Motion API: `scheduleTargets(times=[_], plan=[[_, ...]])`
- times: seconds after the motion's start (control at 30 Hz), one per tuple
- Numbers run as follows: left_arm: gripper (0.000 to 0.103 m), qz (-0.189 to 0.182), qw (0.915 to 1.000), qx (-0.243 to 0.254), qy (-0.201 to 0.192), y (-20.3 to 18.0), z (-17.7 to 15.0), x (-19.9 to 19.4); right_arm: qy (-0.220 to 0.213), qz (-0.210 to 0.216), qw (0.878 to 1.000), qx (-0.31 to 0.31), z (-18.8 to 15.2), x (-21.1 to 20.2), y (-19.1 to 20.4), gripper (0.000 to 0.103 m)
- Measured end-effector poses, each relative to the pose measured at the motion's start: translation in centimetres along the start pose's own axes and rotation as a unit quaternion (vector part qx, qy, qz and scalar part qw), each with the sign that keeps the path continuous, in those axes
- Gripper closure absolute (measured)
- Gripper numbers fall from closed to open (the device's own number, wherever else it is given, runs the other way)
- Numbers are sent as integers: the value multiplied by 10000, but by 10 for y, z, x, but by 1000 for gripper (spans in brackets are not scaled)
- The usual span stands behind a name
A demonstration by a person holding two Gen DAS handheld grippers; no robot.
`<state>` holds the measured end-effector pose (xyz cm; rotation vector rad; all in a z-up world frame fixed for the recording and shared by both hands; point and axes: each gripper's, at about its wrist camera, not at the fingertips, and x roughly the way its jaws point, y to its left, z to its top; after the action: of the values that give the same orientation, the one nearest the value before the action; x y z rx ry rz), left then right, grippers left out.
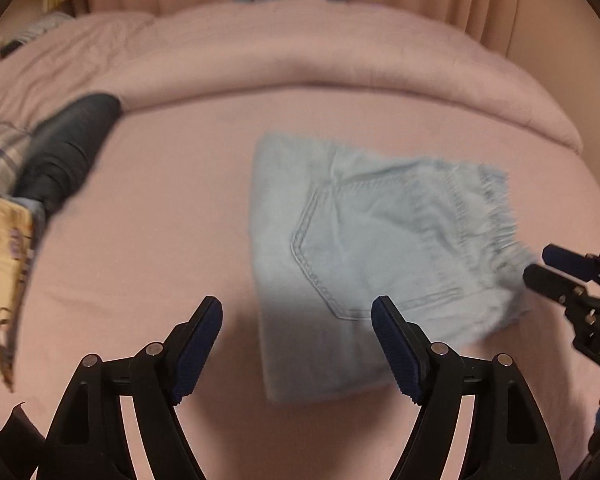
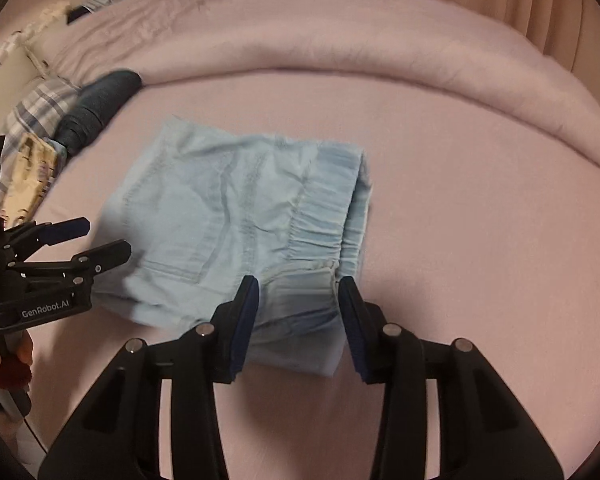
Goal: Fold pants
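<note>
The folded pants point(image 2: 236, 220) are found just ahead of both empty, parted grippers, nearer the right gripper point(image 2: 298, 320) than the left gripper point(image 1: 296, 344).

Dim, warm pinkish light is washing both views. Motion blur is softening the pale blue pants point(image 1: 364, 240), most at their frayed edge. The claws are casting soft shadows onto the bed point(image 2: 480, 220). Fisheye distortion is bowing everything, and dark vignetting is ringing the corners.
</note>
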<state>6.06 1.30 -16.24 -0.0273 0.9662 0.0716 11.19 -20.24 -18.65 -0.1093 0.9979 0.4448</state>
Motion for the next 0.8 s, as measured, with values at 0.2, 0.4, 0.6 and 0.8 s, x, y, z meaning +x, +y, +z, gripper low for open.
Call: scheduleTargets(times=[0.2, 0.4, 0.6, 0.8], plan=[[26, 172, 9984, -132, -523, -3, 8, -75, -266, -182, 9992, -224, -4, -61, 13, 53], [24, 497, 9959, -343, -670, -4, 15, -123, -494, -152, 9984, -224, -5, -128, 18, 40], [23, 544, 9958, -347, -656, -13, 13, -155, -439, -135, 9988, -179, -2, -166, 29, 34], [23, 435, 9961, -292, -705, -20, 10, -176, -403, -7, 9991, -92, -2, -186, 34, 32]])
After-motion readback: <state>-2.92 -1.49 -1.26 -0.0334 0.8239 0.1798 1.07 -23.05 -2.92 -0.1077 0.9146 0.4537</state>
